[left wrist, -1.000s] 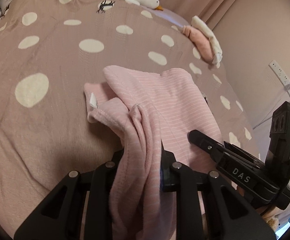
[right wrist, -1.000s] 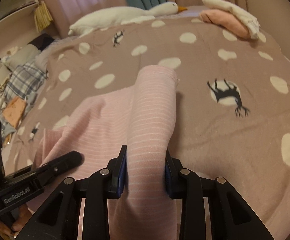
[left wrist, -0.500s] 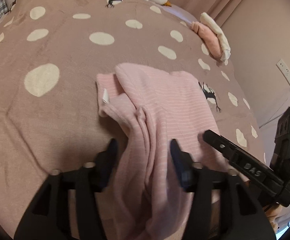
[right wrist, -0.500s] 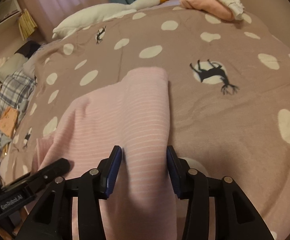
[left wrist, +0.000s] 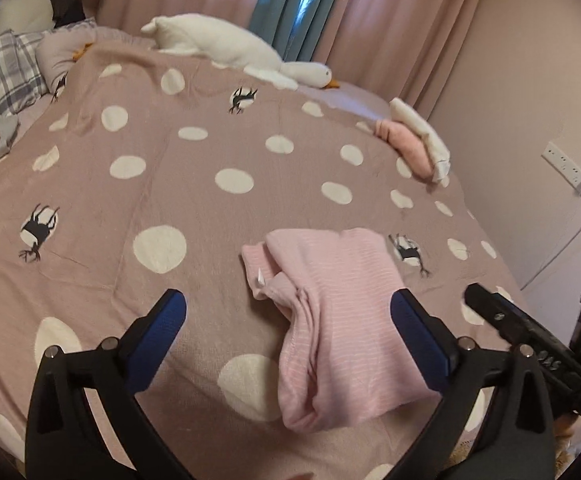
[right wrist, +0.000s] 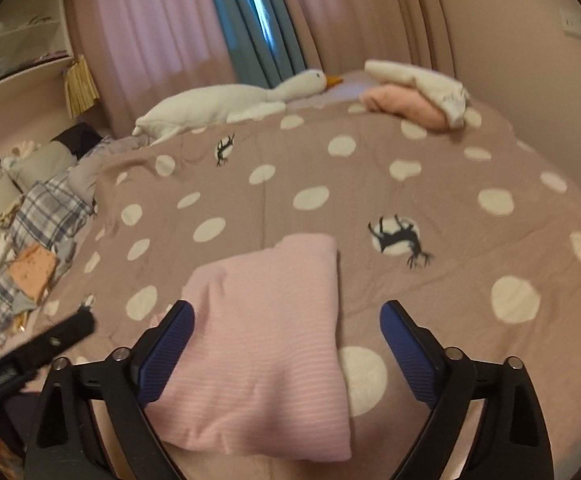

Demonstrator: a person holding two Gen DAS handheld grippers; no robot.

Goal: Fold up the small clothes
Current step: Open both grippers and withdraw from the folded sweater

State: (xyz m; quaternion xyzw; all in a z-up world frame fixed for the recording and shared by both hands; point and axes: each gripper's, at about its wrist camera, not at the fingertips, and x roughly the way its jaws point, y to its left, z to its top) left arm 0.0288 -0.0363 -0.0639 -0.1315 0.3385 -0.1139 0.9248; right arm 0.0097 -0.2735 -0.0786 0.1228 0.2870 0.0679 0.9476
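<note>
Where it lies folded, pink striped garment (left wrist: 342, 320) bunches.

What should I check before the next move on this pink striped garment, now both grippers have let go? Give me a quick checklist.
1. Left gripper clear of the cloth: ok, jaws opening, pads not pressing on it.
2. Right gripper clear: ok, jaws opening, nothing pinched.
3. Pink striped garment lying folded on the dotted blanket: ok.
4. Fold tidy: not ok, the left edge is bunched and a white tag pokes out.
5. Right edge smooth: ok in the right wrist view.
6. Folded pile at the far corner with room on top: cannot tell.
</note>
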